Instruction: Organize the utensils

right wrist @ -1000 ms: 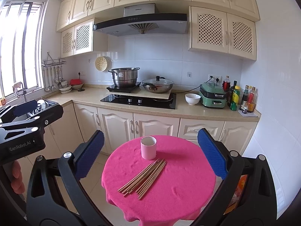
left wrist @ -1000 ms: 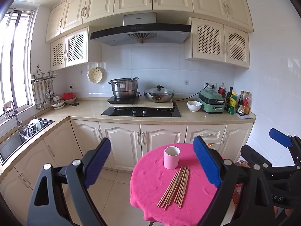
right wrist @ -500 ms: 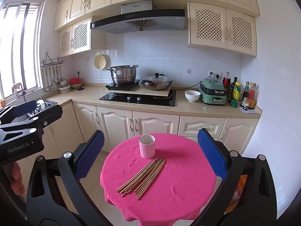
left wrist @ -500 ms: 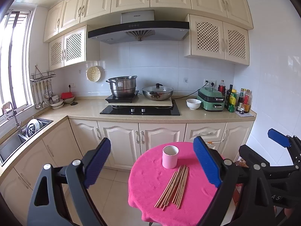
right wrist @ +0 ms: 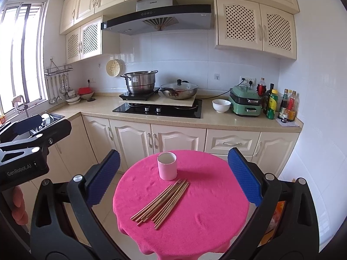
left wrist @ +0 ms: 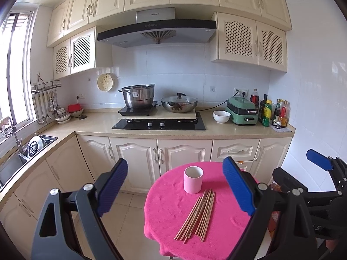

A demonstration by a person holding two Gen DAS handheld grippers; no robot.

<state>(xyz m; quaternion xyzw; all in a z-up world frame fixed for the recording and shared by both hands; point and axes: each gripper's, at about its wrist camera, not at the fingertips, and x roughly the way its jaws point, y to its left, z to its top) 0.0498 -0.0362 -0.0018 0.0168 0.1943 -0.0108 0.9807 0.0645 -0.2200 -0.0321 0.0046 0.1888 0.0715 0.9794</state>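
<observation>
Chopsticks (right wrist: 161, 201) were laid in a loose bundle on a round table (right wrist: 206, 221) draped in pink cloth, just in front of a pink cup (right wrist: 166, 166) that was stood upright and apart from them. Both grippers were held above the near edge of the table, clear of everything. The left gripper (left wrist: 175, 191) was seen spread wide with nothing between its blue pads (left wrist: 236, 191). The right gripper (right wrist: 173, 176) was likewise spread and empty. Behind, a counter (right wrist: 216, 120) with a hob was seen.
</observation>
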